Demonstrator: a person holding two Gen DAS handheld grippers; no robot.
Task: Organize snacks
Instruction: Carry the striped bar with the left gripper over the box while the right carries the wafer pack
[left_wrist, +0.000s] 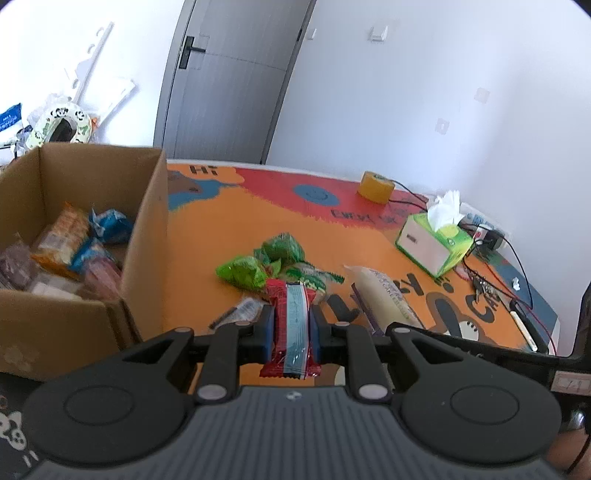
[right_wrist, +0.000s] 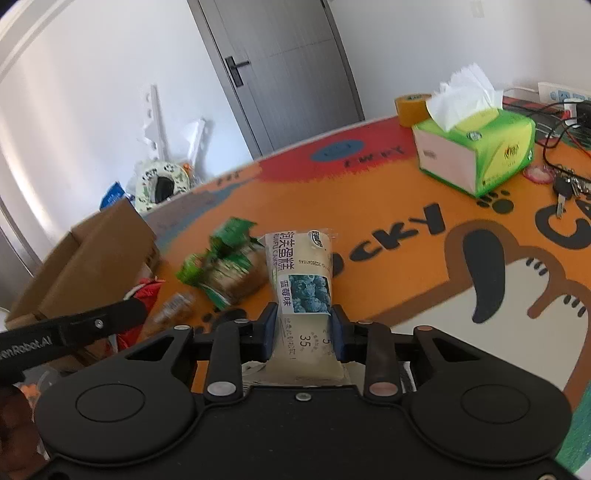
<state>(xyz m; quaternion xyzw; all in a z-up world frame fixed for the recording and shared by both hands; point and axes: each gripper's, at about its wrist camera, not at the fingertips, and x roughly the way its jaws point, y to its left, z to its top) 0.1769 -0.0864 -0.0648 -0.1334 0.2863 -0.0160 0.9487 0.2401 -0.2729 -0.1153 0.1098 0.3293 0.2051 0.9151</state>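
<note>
At lower centre of the left view, the left tool (left_wrist: 291, 328) clamps a crinkly red bar (left_wrist: 291, 325). Lower centre of the right view, the right tool (right_wrist: 304, 328) pinches a soft pale cake pack (right_wrist: 301, 280). Glossy green packets (left_wrist: 266, 264) lie mid-frame on the orange printed worktop (left_wrist: 229, 229). Only the left view looks into the cardboard box (left_wrist: 144, 236) at left, which holds snacks.

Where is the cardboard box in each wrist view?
Left wrist: cardboard box fills the left side, open, with snacks inside.
Right wrist: the box sits at the left edge, beyond the left gripper.
Shared landmark: the tissue box.
</note>
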